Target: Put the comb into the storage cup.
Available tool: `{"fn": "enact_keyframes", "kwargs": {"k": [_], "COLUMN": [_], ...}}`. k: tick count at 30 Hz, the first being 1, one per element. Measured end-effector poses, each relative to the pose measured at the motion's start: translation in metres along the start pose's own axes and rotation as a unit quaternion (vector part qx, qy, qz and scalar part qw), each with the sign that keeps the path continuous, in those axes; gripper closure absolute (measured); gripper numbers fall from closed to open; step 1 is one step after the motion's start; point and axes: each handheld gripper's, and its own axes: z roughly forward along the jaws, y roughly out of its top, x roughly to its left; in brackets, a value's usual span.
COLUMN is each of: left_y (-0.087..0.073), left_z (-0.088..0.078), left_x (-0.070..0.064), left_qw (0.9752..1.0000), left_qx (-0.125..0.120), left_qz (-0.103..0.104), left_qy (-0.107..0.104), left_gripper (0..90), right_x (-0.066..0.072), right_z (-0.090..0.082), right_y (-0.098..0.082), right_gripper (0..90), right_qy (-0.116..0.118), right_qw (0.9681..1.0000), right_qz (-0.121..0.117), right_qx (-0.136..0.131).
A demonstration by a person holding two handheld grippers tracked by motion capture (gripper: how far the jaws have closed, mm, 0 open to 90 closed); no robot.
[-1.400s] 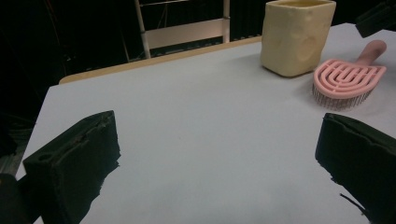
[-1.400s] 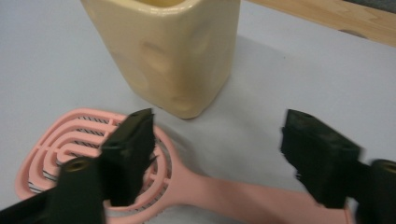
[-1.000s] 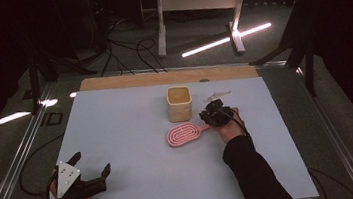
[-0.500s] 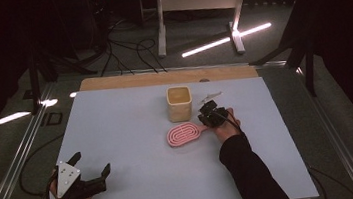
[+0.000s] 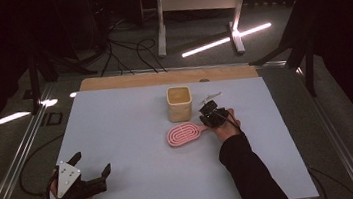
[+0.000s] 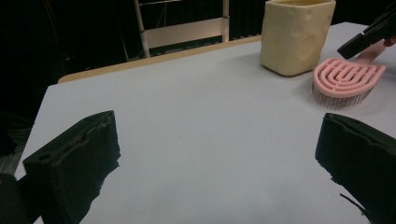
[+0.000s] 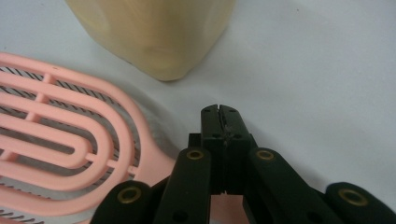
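Observation:
A pink vented hairbrush [image 5: 182, 134] lies flat on the white table [image 5: 126, 120], its handle pointing right. Just behind it stands a cream square cup [image 5: 180, 103]. My right gripper [image 5: 206, 111] sits low over the brush handle, right of the cup. In the right gripper view its jaws [image 7: 224, 116] are pressed together with nothing showing between them, the brush [image 7: 56, 154] to their left and the cup [image 7: 154, 32] ahead. My left gripper [image 5: 91, 162] rests open at the near left. Its view [image 6: 219, 154] shows bare table between the jaws, the cup [image 6: 296, 35] and brush [image 6: 348, 77] far off.
A strip of wooden board [image 5: 162, 77] lines the table's far edge. Beyond it are a white stand [image 5: 199, 6], floor cables and a bright light strip [image 5: 228, 39]. Metal rails run along both sides of the table.
The right gripper has shifted slightly left and nearer, closing in over the brush handle. The left gripper, the brush and the cup have stayed in place.

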Motion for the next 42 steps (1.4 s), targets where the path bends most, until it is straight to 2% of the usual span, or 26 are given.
{"fn": "enact_keyframes", "kwargs": {"k": [17,42], "left_y": [0.000,-0.001], "left_z": [0.000,0.001], "left_x": [0.000,-0.001], "left_qw": [1.0000,1.0000], "left_qx": [0.002,0.004], "left_qz": [0.002,0.003], "left_qy": [0.000,0.001], "left_gripper": [0.2,0.2], "right_x": [-0.003,0.006], "right_z": [0.001,-0.006], "right_y": [-0.005,-0.017], "right_gripper": [90.0,90.0], "right_qy": [-0.005,0.015], "right_qw": [0.9998,0.9982], "right_qz": [-0.009,-0.045], "right_qx": [0.014,0.036]}}
